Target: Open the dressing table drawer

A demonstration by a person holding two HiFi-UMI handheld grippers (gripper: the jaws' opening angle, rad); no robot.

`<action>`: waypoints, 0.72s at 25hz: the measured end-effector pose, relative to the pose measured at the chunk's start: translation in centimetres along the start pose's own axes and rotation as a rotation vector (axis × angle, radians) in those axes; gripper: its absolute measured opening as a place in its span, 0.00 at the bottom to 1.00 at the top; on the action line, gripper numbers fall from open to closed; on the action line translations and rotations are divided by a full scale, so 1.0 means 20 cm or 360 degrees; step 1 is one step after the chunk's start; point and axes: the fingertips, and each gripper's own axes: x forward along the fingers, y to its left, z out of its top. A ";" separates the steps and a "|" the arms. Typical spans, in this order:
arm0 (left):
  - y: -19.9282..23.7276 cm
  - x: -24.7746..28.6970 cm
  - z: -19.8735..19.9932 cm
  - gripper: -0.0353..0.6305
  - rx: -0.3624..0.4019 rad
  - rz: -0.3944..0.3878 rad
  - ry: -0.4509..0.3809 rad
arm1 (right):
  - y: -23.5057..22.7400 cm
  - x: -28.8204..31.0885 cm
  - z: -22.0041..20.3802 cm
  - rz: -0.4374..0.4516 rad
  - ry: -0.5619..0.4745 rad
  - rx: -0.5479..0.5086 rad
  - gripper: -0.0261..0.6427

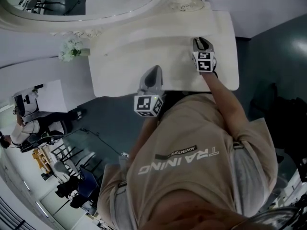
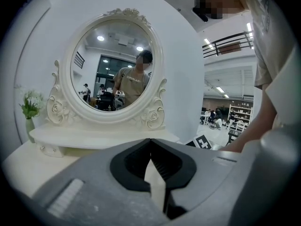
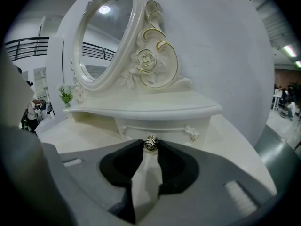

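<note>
Pinching drawer knob (image 3: 150, 143), right tool (image 3: 150, 146); knob faces tool.

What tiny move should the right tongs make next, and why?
Probably a gentle pull straight back toward the person: the right tongs appear to be closed on the small knob of the drawer, and the drawer looks fully shut.

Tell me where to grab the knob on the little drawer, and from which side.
Grip the knob itself, the small round rosette standing out from the middle of the drawer front. Come straight from the front, with one jaw on its left and one on its right. It is the only part that projects, and the shelf overhangs it. The right gripper is closed on it this way.
</note>
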 end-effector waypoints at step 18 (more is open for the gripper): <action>-0.15 0.08 0.03 0.06 0.0067 -0.0172 0.0003 | 0.05 -0.19 -0.14 0.0081 0.0027 -0.0072 0.19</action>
